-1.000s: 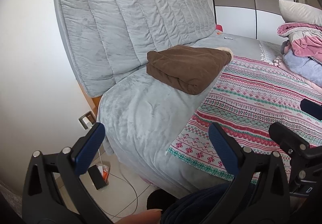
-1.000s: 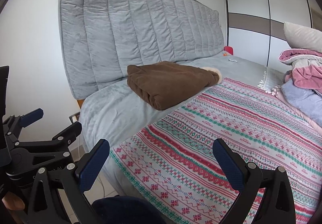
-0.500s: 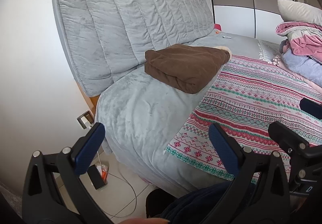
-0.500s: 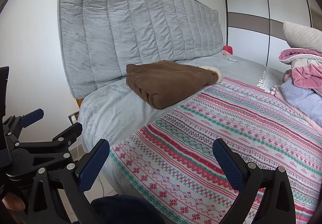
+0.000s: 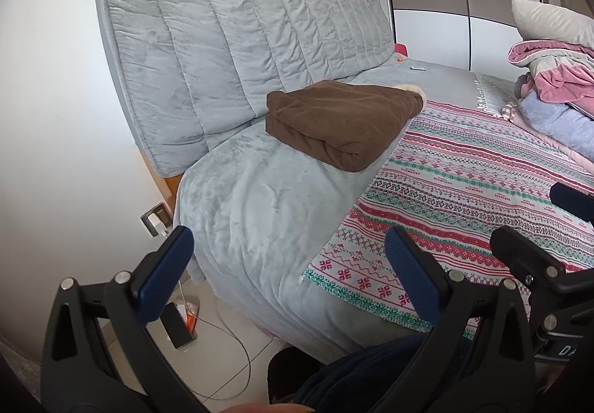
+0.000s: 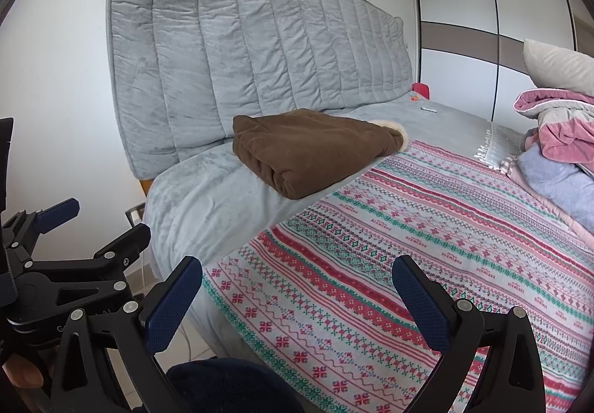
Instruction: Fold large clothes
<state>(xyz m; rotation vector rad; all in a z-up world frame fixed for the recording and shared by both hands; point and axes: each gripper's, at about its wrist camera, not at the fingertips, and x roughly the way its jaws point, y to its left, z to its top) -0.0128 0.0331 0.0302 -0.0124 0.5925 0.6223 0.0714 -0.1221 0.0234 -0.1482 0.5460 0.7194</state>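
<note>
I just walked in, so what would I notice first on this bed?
Probably the folded brown garment, lying on the grey blanket near the padded headboard. Next, the bright red-and-green patterned blanket spread beside it, with a heap of pink and lilac clothes at the far right.

Brown garment [image 5: 341,123], folded into thick rectangle, flat on grey bedcover [image 5: 260,209]; possibly fleece-lined

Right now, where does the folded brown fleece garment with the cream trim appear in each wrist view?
Left wrist: the folded brown fleece garment lies at centre, slightly above the middle, on the grey plush bed cover.
Right wrist: the garment lies at centre, a little left, overlapping the patterned red-and-green blanket's edge.
Shared landmark: the grey quilted headboard directly behind it.
</note>
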